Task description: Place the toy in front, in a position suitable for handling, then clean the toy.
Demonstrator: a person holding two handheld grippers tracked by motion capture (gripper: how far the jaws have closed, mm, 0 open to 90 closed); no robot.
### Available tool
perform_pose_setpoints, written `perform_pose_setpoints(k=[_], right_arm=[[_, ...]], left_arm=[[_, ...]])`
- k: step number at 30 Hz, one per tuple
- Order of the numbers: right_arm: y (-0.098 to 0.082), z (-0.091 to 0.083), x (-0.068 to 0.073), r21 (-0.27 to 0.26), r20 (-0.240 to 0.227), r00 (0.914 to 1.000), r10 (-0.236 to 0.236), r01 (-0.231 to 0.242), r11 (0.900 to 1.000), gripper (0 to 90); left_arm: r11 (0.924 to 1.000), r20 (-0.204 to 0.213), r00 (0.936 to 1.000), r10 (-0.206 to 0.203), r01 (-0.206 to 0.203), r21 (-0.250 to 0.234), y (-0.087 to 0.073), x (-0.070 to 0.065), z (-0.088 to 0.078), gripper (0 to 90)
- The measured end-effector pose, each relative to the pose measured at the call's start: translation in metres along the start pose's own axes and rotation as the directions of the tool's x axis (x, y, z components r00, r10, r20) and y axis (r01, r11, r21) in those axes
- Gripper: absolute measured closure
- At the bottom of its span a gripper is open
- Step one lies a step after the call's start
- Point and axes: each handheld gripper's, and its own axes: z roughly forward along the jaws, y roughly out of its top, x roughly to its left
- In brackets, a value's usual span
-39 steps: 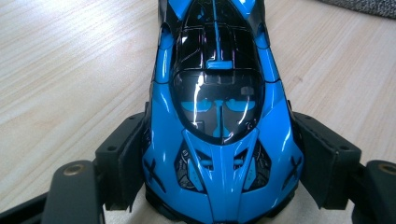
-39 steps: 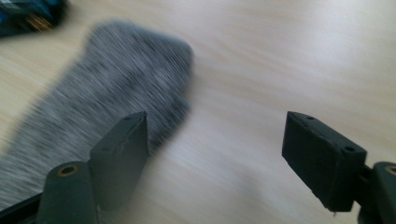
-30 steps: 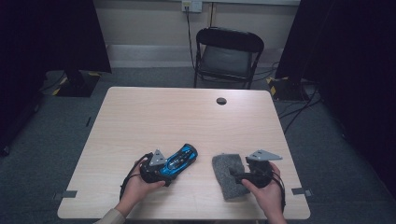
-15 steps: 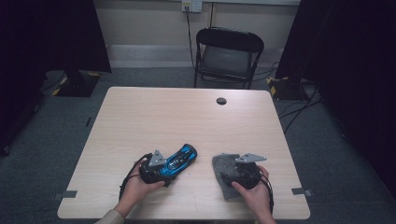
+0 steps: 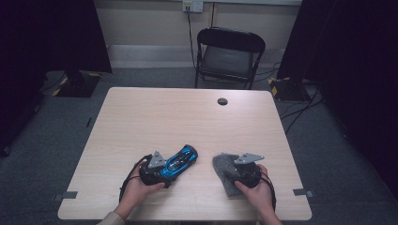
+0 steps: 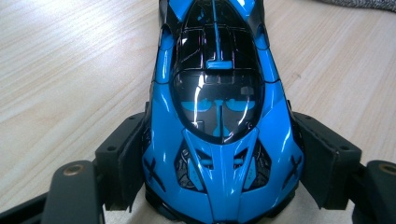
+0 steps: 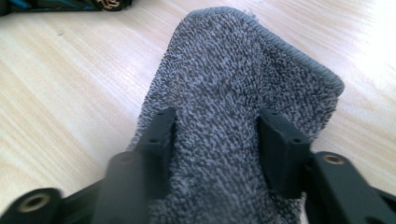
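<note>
Clamping a blue toy sports car on the table, the left gripper holds firm while the right gripper's jaws, just closing, straddle a grey towel.

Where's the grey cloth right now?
In the high view the grey cloth lies near the table's front edge, right of the blue toy car, under the right claw.
</note>
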Motion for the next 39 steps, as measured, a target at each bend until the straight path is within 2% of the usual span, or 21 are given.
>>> perform_pose_setpoints(k=[2,6,7,9,11,15,18,21,25,28,33,38,39], right_arm=[[-0.001,0.000,0.000,-0.005,0.001,1.0000,0.007,-0.007,1.000,51.5],[0.002,-0.003,0.003,-0.022,0.027,0.9988,0.041,-0.040,0.999,33.7],[0.003,-0.005,0.004,-0.026,0.034,0.9984,0.045,-0.044,0.999,32.9],[0.005,-0.009,0.005,-0.043,0.051,0.9971,0.056,-0.054,0.998,24.8],[0.003,-0.008,0.005,-0.037,0.053,0.9958,0.075,-0.073,0.997,24.9],[-0.002,-0.001,0.006,-0.009,0.060,0.9949,0.080,-0.080,0.997,24.6],[-0.002,0.003,0.010,0.009,0.089,0.9948,0.050,-0.051,0.999,30.2],[0.000,0.004,0.012,0.003,0.080,0.9959,0.043,-0.043,0.999,48.0],[-0.001,0.003,0.011,-0.019,0.085,0.9955,0.041,-0.039,0.999,66.5],[-0.002,0.002,0.008,-0.029,0.071,0.9956,0.061,-0.059,0.998,69.9],[-0.002,-0.004,0.007,-0.050,0.062,0.9950,0.079,-0.076,0.996,70.4],[0.000,-0.015,0.001,-0.083,0.035,0.9938,0.105,-0.102,0.991,70.5],[0.001,-0.018,0.000,-0.091,0.029,0.9938,0.107,-0.104,0.990,70.5]], left_arm=[[1.0000,-0.002,1.0000,-0.004,0.004,-0.004,0.000,0.000,0.000,25.4],[1.0000,-0.008,1.0000,-0.002,0.002,0.003,0.000,-0.001,0.000,25.0],[1.0000,-0.011,0.9999,-0.001,0.001,0.005,0.001,-0.002,-0.001,24.8],[1.0000,-0.012,0.9999,0.000,0.000,0.009,0.001,-0.001,-0.002,23.6],[0.9999,-0.010,0.9999,-0.008,0.008,0.010,0.001,0.000,-0.002,23.0],[0.9999,-0.012,0.9998,-0.013,0.013,0.006,0.001,0.000,-0.003,22.0],[0.9999,-0.013,0.9999,-0.010,0.010,0.006,0.001,0.001,-0.007,21.1],[0.9998,-0.017,0.9997,-0.019,0.019,0.007,0.001,0.001,-0.010,19.3],[0.9996,-0.001,0.9997,-0.024,0.024,-0.013,0.001,0.001,-0.017,19.2],[0.9995,0.004,0.9996,-0.029,0.029,-0.016,0.001,0.001,-0.021,18.6],[0.9996,0.001,0.9996,-0.028,0.028,-0.009,-0.001,0.000,-0.027,18.4],[0.9996,0.011,0.9996,-0.028,0.028,-0.003,-0.006,0.002,-0.031,17.9],[0.9992,0.009,0.9992,-0.038,0.038,-0.008,-0.006,0.002,-0.030,17.9]])
